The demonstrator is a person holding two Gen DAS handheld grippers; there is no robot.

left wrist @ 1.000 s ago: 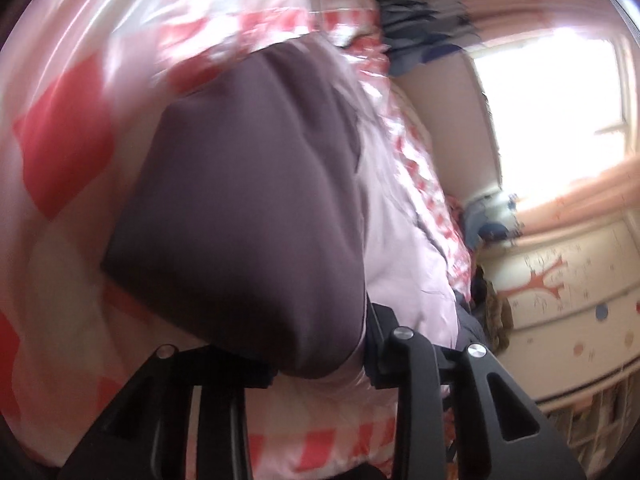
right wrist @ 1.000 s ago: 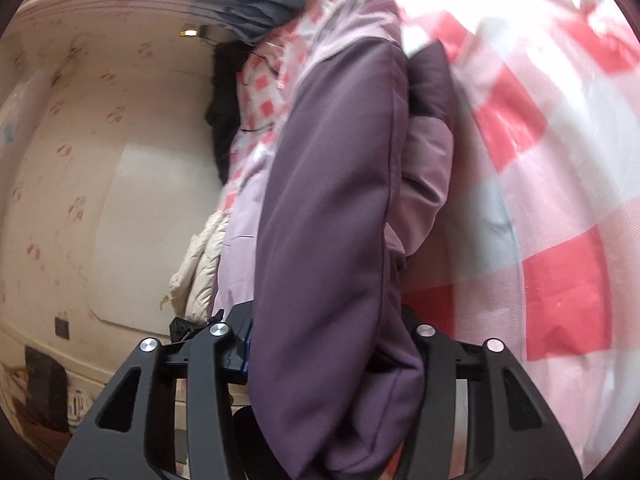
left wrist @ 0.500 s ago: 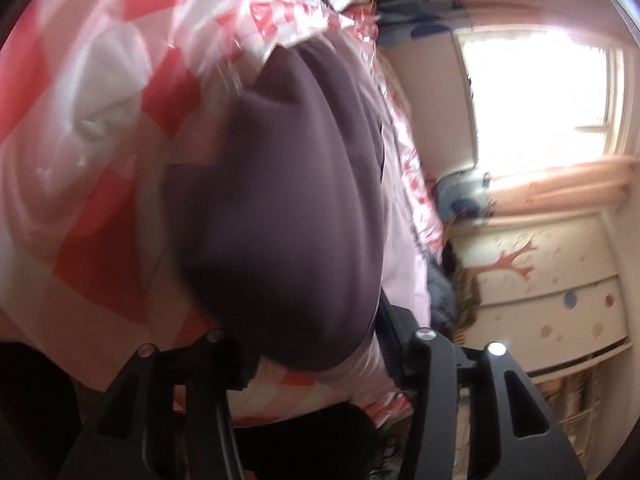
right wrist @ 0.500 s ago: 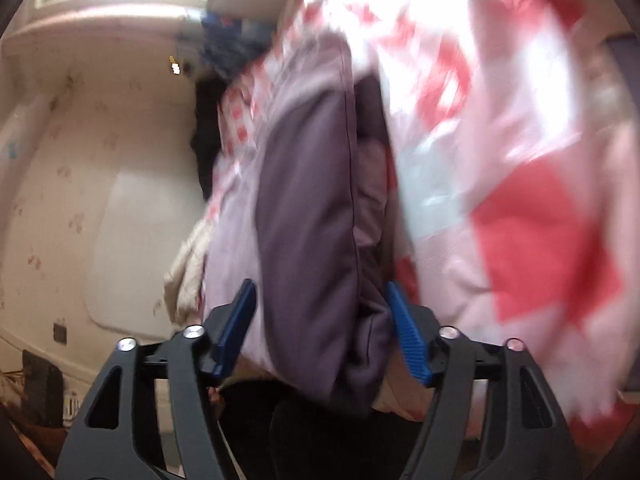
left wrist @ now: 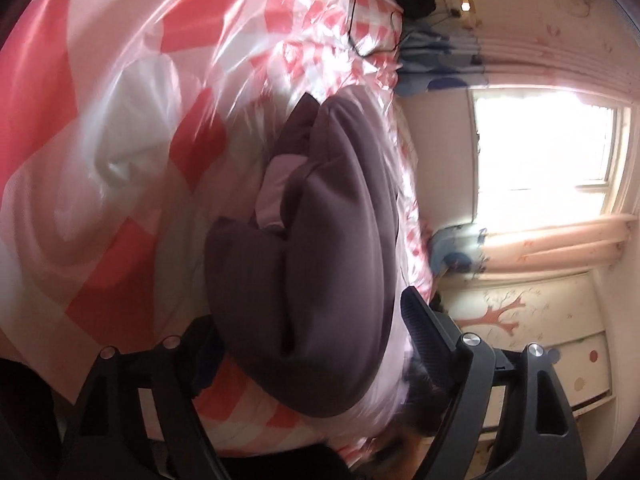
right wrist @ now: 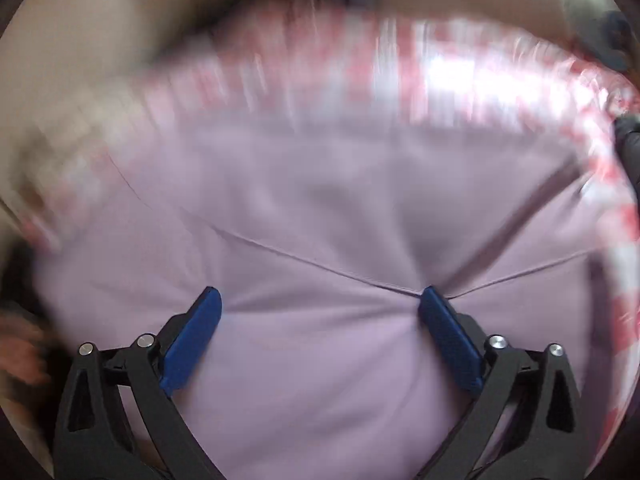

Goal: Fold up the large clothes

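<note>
Claws spread wide: right claw [right wrist: 318, 308] over the lilac garment [right wrist: 320, 216], left claw [left wrist: 308, 320] straddling its dark fold [left wrist: 320, 272].

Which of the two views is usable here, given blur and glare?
Left wrist: mostly sharp on the dark purple garment; the window is blown out white, and the checked bedcover shows glare streaks. Right wrist: heavy motion smear across the bedcover edge; only the lilac fabric and right hand-held gripper read clearly.

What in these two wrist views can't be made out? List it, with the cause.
- Left wrist: the left gripper has its near finger buried under the dark purple garment; grip unclear.
- Right wrist: the checked bedcover is smeared by motion blur.
- Right wrist: lilac fabric fills the frame; its edges are cut off.
</note>
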